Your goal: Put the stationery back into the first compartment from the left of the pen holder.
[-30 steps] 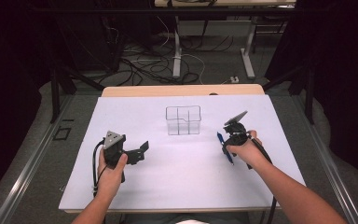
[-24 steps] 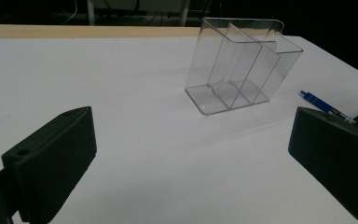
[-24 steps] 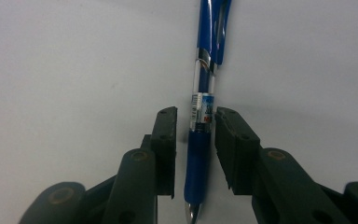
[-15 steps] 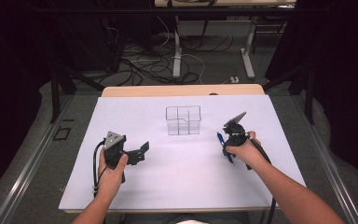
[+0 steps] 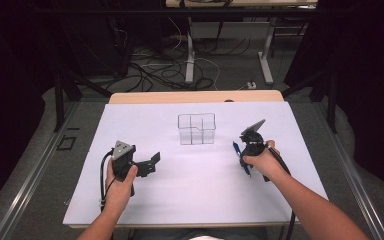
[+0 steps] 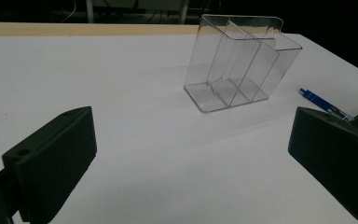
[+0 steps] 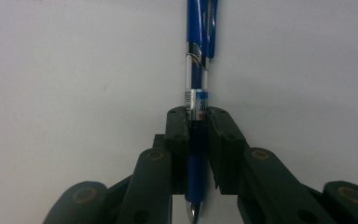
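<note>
Blue pen (image 7: pixel 197 60): blue barrel with a clear midsection, a printed label band, silver tip and blue clip. Lies flat on the white table surface, right of the clear divided organizer (image 5: pixel 196 128) and well apart from it. Lower barrel is pinched between two black pads; the tip end points back toward the person.

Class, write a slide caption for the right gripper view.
Right gripper shut on a blue pen lying on the white table.

Left tongs (image 5: pixel 152 162) jaws wide apart, right tongs (image 7: pixel 198 122) just closed, clamped tight
</note>
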`<control>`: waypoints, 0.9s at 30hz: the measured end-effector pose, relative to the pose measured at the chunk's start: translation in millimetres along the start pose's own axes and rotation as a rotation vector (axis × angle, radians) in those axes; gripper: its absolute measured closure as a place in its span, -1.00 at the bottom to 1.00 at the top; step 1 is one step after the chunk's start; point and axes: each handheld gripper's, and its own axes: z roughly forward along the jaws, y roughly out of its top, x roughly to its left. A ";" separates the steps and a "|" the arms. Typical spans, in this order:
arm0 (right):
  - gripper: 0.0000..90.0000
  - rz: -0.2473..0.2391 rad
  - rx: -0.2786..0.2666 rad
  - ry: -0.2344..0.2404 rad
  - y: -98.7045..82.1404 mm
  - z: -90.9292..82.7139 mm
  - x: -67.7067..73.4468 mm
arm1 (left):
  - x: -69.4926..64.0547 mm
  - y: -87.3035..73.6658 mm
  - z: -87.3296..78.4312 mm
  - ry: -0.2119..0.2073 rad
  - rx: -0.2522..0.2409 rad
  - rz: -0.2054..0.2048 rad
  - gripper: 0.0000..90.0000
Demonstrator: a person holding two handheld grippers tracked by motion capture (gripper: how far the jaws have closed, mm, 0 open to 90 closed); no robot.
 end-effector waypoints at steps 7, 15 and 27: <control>0.76 0.010 0.001 0.001 0.3 -0.1 0.1 | 0.1 -0.1 0.2 -0.001 0.000 -0.001 -0.98; 0.76 0.014 0.009 0.002 -0.5 -1.5 -0.1 | -0.5 -0.2 -0.1 -0.001 0.001 -0.002 -0.98; 0.77 0.026 -0.057 0.046 -1.1 -5.2 -4.3 | -1.0 -0.1 -0.1 -0.002 0.001 -0.004 -0.98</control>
